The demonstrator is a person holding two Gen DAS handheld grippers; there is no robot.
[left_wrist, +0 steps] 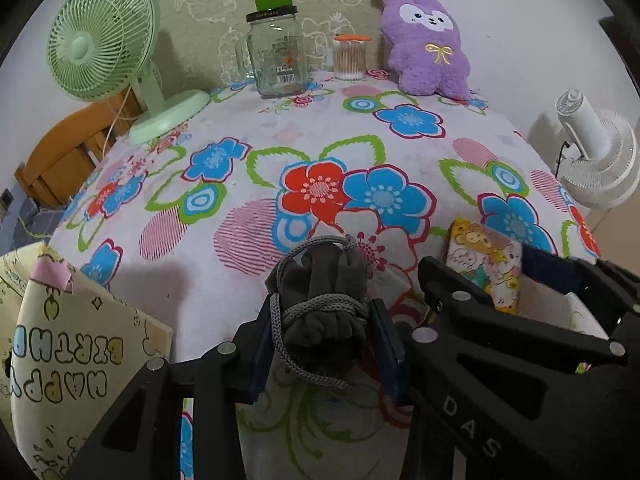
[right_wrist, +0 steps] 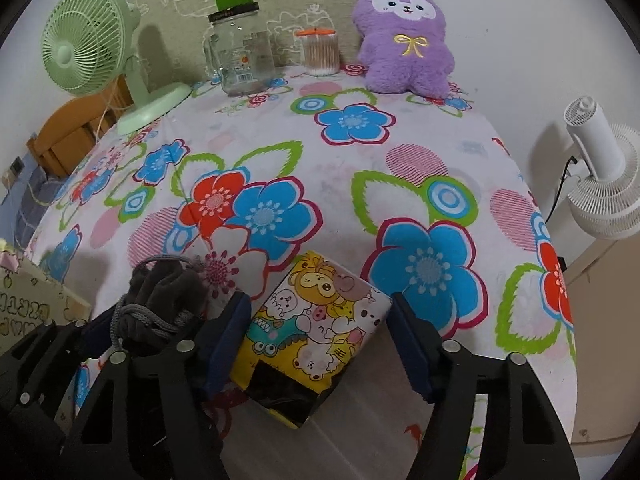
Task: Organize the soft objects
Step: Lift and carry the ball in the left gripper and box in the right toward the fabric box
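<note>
Your left gripper is clamped on the grey drawstring pouch. Just right of that pouch, the cartoon tissue pack sits between your right gripper's half-open jaws, right pad clear.

Left wrist view: close above flowered tablecloth, angled down and forward toward far wall. Right wrist view: just to right, same heading, same closeness. Shared: green fan, glass jar, purple plush, white fan.
</note>
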